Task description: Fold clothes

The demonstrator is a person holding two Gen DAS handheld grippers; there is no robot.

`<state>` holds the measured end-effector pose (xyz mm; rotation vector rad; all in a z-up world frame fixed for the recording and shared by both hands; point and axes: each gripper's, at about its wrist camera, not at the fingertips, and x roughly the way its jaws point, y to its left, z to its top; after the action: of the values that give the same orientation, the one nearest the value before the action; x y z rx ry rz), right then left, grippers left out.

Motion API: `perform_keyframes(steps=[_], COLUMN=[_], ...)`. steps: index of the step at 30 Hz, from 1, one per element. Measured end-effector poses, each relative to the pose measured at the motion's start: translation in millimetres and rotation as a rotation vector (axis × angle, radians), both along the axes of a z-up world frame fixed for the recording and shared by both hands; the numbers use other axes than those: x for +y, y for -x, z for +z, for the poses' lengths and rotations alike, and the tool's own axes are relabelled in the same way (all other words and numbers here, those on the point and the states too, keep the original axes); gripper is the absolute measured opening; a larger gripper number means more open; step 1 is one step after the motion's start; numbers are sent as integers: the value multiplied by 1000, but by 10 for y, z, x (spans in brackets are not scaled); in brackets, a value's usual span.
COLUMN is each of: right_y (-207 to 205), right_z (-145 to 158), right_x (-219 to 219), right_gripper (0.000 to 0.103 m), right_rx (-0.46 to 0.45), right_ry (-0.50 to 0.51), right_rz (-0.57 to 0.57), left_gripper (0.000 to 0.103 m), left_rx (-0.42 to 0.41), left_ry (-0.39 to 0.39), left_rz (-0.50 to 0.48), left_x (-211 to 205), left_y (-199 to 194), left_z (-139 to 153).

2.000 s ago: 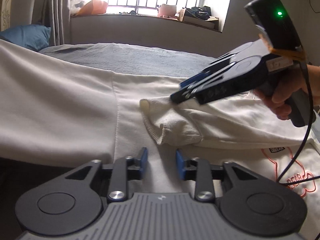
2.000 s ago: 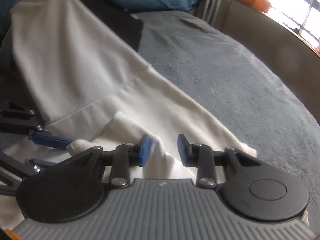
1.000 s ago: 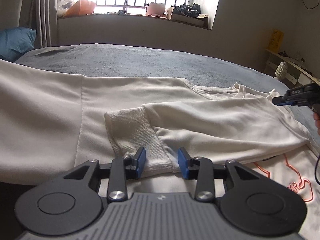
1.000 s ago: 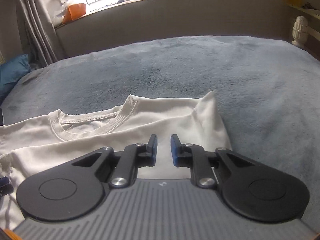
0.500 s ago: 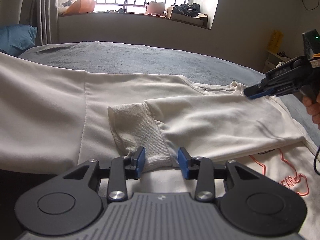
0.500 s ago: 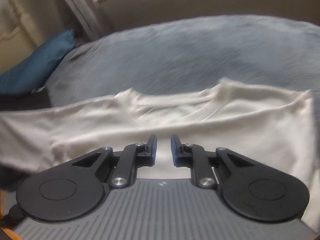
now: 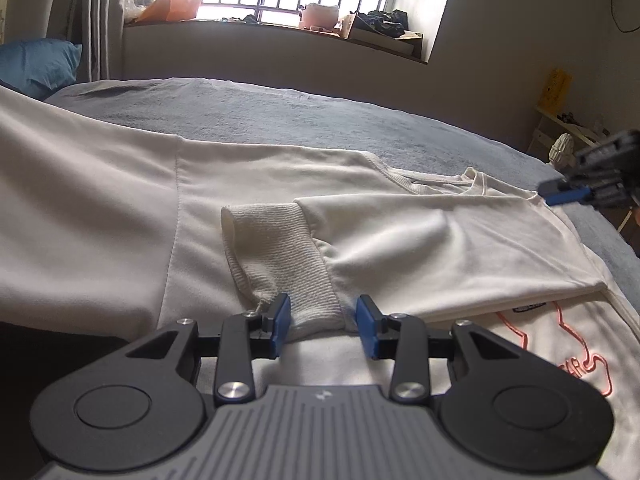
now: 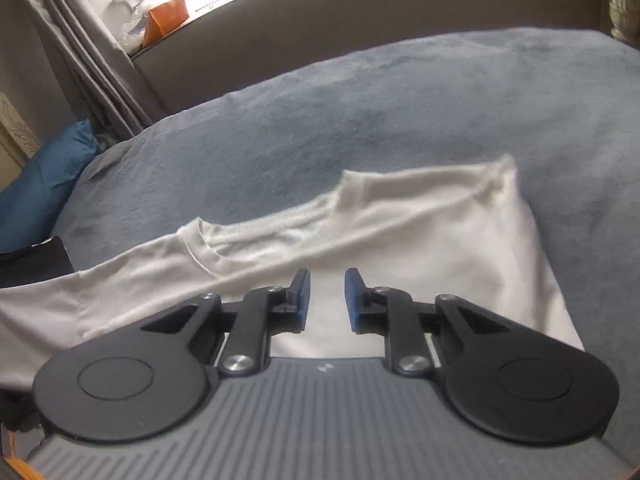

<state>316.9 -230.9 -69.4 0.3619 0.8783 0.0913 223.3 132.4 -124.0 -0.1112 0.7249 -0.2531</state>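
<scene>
A white sweatshirt (image 7: 440, 236) lies spread on a grey-blue bed. One sleeve is folded across the body, and its ribbed cuff (image 7: 276, 248) reaches down between my left gripper's fingers. My left gripper (image 7: 323, 326) is open, its blue pads either side of the cuff's end. An orange print (image 7: 576, 360) shows on the shirt's front at lower right. My right gripper (image 8: 326, 300) is open and empty above the shoulder area, near the neckline (image 8: 256, 240). It also shows at the right edge of the left wrist view (image 7: 568, 196).
The grey-blue bedcover (image 8: 400, 112) stretches beyond the shirt to a wall and windowsill (image 7: 280, 26) with clutter. A blue pillow (image 7: 36, 64) lies at the far left. A dark cloth (image 8: 32, 260) lies by the sleeve. A shelf (image 7: 568, 120) stands at the right.
My right gripper opened wider and shifted over the shoulder, away to the right edge of the left wrist view. My left gripper edged forward around the cuff. The sweatshirt lies unchanged.
</scene>
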Motion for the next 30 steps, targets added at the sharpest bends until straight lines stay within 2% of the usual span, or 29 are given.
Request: perform_keyframes(steps=[2,4,6,7,9,11,14,17,20,21,23,26,30], right_y=[222,307,430,508,657,751,720,608,527,493,516,552,712], right_z=[-179,-375,-459,-435,-349,-244,-117,-119,-361,-481,-542,-370,-118], right_x=[-324,-640,-956,-1065,-1147,-1049,-678,-150,292,376,465,552,678], right_gripper=[18,17,15,18,18,18,18,18,20,20,20,21,21], right_rx=[36,71,25,-16,-76,-99,-82,-44,24,66,39,53,12], right_ry=[-6,32,-9,-42,-129,-171,-173,-69,59,95,144,185,170], right_rz=[-86,-213,-346,-408,-450,-403,-227,-12,135,150,153,159,220], left_gripper=[38,38,39,39,39,39,40,40,44,45,52,54,60], left_rx=[1,0,-3,-3,-4,-1,3,2,2,3,11,25,35], left_ry=[0,-5,-18,-21,-25,-20,-7,-12,-26,-33,-68,-102,-54], left_rz=[4,5,0,0,-1,3,16,16,8,2,-13,-10,7], left_x=[-3,-13,-29,-34,-40,-40,-39,-45,-73,-87,-146,-197,-101], left_y=[12,22,25,25,26,21,16,17,10,5,-11,7,179], left_z=[5,10,13,13,10,11,10,9,10,11,43,123,230])
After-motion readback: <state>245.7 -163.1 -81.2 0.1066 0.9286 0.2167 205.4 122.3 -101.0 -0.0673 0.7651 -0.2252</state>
